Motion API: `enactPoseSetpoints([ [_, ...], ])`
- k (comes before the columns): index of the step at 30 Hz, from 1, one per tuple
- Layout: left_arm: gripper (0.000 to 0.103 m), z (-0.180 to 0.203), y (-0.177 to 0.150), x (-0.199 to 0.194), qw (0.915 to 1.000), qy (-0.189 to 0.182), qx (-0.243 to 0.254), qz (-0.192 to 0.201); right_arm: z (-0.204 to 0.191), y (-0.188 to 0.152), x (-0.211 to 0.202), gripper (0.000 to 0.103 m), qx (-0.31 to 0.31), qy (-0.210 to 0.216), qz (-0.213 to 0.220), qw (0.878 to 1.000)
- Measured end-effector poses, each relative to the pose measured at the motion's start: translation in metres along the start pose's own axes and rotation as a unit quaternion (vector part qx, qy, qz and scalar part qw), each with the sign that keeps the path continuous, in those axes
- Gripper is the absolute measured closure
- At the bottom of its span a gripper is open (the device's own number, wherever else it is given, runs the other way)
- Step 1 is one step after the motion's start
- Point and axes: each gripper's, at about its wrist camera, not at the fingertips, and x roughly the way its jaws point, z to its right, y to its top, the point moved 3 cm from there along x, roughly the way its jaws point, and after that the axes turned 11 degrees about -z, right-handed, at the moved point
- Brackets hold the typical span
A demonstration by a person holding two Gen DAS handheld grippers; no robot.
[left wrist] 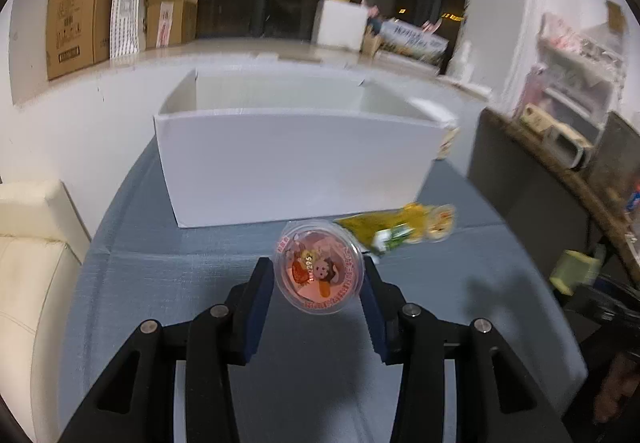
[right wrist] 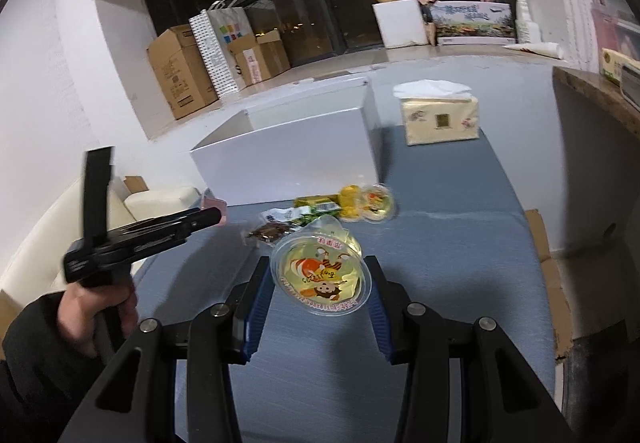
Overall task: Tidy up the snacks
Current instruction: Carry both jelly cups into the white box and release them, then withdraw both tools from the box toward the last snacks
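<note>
left tongs (left wrist: pixel 319 275): i've got them clamped on pink jelly cup (left wrist: pixel 319 268), frame centre
right tongs (right wrist: pixel 320 277): clamped on yellow jelly cup (right wrist: pixel 320 270)
right view only: tissue pack (right wrist: pixel 440 120) upper right, my left hand (right wrist: pixel 96 309) lower left
white box (left wrist: pixel 296 171): above both cups

The white box (left wrist: pixel 296 167) stands open-topped, its near wall behind loose snacks (right wrist: pixel 320 211).

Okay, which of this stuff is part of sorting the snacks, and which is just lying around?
Part of the job:
- pink jelly cup in the left gripper
- yellow jelly cup in the right gripper
- loose snack packets on the table
- white box

Just lying about:
- tissue pack
- cardboard boxes
- cream sofa
</note>
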Motion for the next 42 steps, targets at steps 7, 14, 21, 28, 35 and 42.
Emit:
enactPoseSetpoints([
  [7,0.056,0.001,0.004,-0.05,0.9988,-0.017,-0.008,0.045,-0.022,0.026,0.016,0.055,-0.019,0.015,-0.001,1.0],
  [14,0.056,-0.01,0.048,-0.054,0.9973,-0.016,-0.007,0.072,-0.03,0.086,0.032,0.055,-0.029,0.019,0.02,0.999],
  [21,0.056,-0.033,0.133,-0.025,0.9972,-0.007,-0.003,0.075,-0.036,0.173,0.067,0.055,-0.038,0.02,0.028,0.999],
  [28,0.056,-0.054,0.176,0.017,0.9987,0.017,0.001,0.049,-0.026,0.211,0.119,0.055,-0.018,0.014,-0.007,1.0],
  [35,0.0,-0.073,0.182,0.043,0.9984,0.038,-0.014,0.039,-0.008,0.217,0.136,0.026,0.01,0.001,-0.017,1.0],
  [42,0.0,-0.071,0.172,0.04,0.9987,0.032,-0.013,0.037,-0.001,0.215,0.123,0.0,0.026,0.009,0.015,1.0],
])
